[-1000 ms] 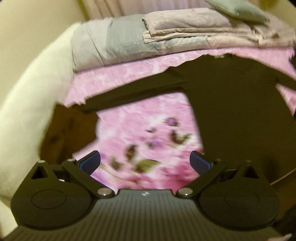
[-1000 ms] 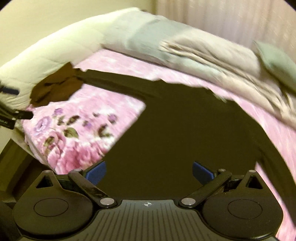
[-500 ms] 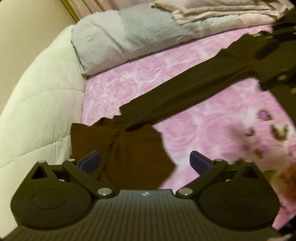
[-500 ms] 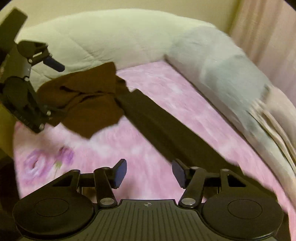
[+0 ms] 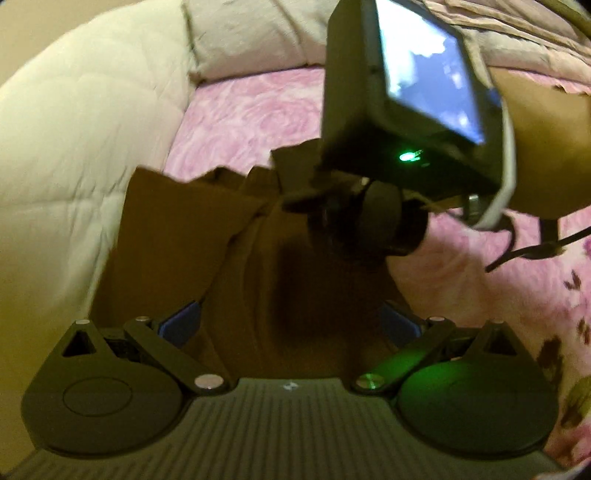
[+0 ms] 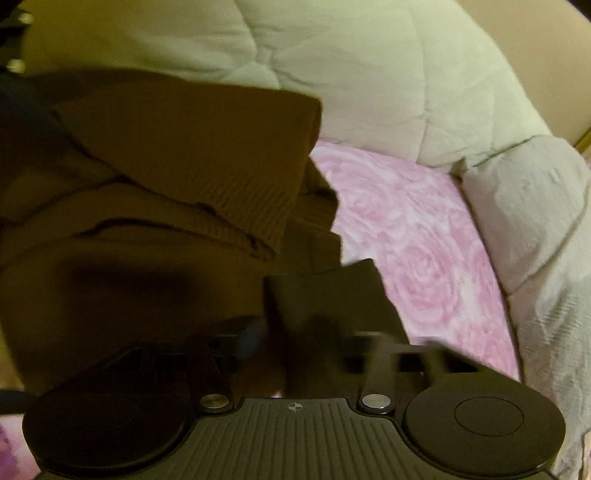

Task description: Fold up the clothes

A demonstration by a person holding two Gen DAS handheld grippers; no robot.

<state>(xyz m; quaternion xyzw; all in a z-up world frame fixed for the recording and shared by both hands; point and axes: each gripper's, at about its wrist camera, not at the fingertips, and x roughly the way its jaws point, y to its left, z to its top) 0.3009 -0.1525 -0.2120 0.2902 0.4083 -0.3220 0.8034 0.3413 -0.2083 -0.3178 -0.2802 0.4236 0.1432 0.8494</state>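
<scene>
A crumpled brown ribbed garment (image 6: 177, 162) lies at the edge of the pink floral bed sheet (image 6: 413, 236), against a pale quilt (image 6: 369, 74). The end of a darker sleeve (image 6: 325, 291) reaches between the blurred fingers of my right gripper (image 6: 295, 332), whose jaws are closing on it and stand nearly together. My left gripper (image 5: 291, 325) hangs open low over the brown garment (image 5: 184, 229), with cloth under its blue pads (image 5: 181, 325) but nothing pinched. In the left wrist view, the right gripper's screen unit (image 5: 424, 85) and the hand (image 5: 546, 147) holding it hide the sleeve.
The pale quilt (image 5: 74, 147) is bunched along the bed's left side. A grey pillow (image 6: 535, 229) and folded beige bedding (image 5: 517, 33) lie at the head of the bed. A black cable (image 5: 535, 251) hangs from the right gripper over the floral sheet (image 5: 517, 295).
Both grippers swept left and down from the spread dark top to the brown garment at the bed's edge. The right gripper's jaws went from wide apart to nearly together around the sleeve end.
</scene>
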